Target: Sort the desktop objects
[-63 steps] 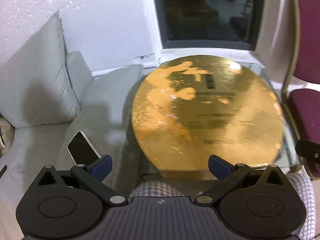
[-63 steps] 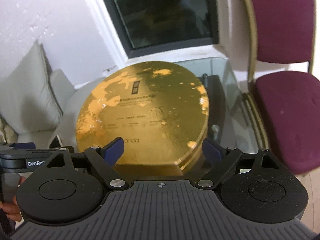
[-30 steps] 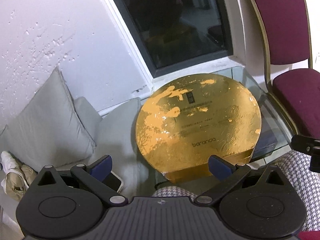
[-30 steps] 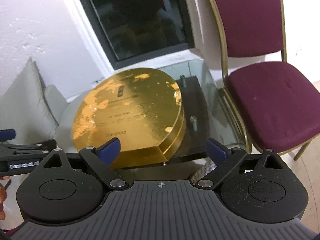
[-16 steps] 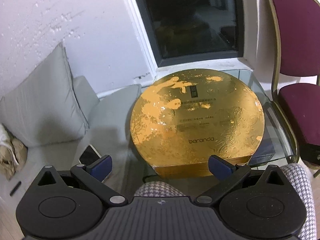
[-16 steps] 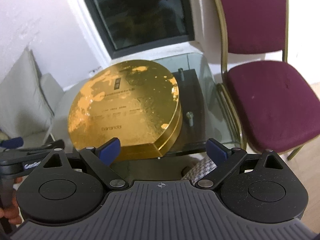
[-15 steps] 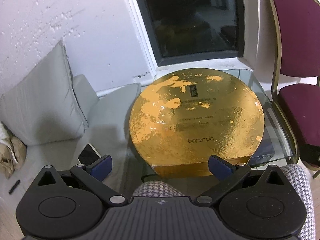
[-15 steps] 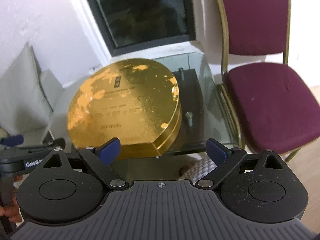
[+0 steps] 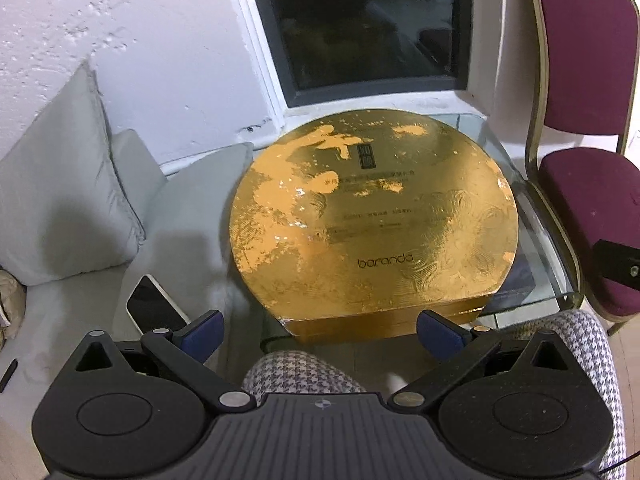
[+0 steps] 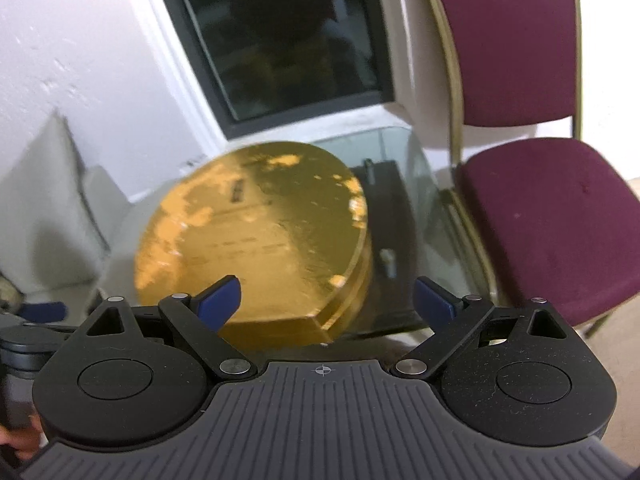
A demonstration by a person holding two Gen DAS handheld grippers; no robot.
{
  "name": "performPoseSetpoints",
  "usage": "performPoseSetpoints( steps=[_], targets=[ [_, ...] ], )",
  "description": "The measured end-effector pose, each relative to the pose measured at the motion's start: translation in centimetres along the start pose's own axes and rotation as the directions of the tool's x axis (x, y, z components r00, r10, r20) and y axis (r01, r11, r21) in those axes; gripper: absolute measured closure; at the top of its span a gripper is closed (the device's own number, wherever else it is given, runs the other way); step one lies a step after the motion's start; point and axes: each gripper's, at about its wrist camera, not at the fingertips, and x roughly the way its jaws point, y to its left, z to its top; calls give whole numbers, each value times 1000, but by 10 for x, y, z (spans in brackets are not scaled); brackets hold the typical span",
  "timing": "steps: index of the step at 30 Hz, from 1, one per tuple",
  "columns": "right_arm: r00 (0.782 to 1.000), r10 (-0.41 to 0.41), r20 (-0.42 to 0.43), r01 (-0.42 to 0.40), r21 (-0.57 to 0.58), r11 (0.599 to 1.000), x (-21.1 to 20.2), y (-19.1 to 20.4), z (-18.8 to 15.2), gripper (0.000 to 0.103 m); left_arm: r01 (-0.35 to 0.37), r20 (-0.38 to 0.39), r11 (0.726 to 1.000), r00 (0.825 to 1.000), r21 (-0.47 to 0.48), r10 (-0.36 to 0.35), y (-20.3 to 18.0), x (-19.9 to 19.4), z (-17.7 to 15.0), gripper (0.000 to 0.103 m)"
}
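- The gold round box [image 9: 374,220] was seen resting on the glass table [image 9: 536,240], untouched.
- The left gripper [image 9: 320,330] and right gripper [image 10: 326,298] were held wide apart, empty, short of the box.
- Sorting was judged not yet begun.

A round box [image 9: 372,220] lies on a glass table [image 9: 536,264] straight ahead of the left gripper [image 9: 320,330]. A phone [image 9: 154,306] rests on a sofa [image 9: 60,312] ahead to its left, cushions [image 9: 60,196] behind it. A chair [image 9: 592,200] stands to the right, a window [image 9: 360,24] beyond the box.
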Motion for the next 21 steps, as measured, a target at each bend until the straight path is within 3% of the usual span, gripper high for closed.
performPoseSetpoints(
  steps=[5,21],
  targets=[
    [1000,-9,-6,9,-7,1000,1,1,4,7,82,-37,996,996,-35,-84,4,9,-1,1],
    [998,-27,-54,28,17,999,13,-6,-5,7,78,-39,997,996,-20,-79,-2,15,2,1]
  ],
)
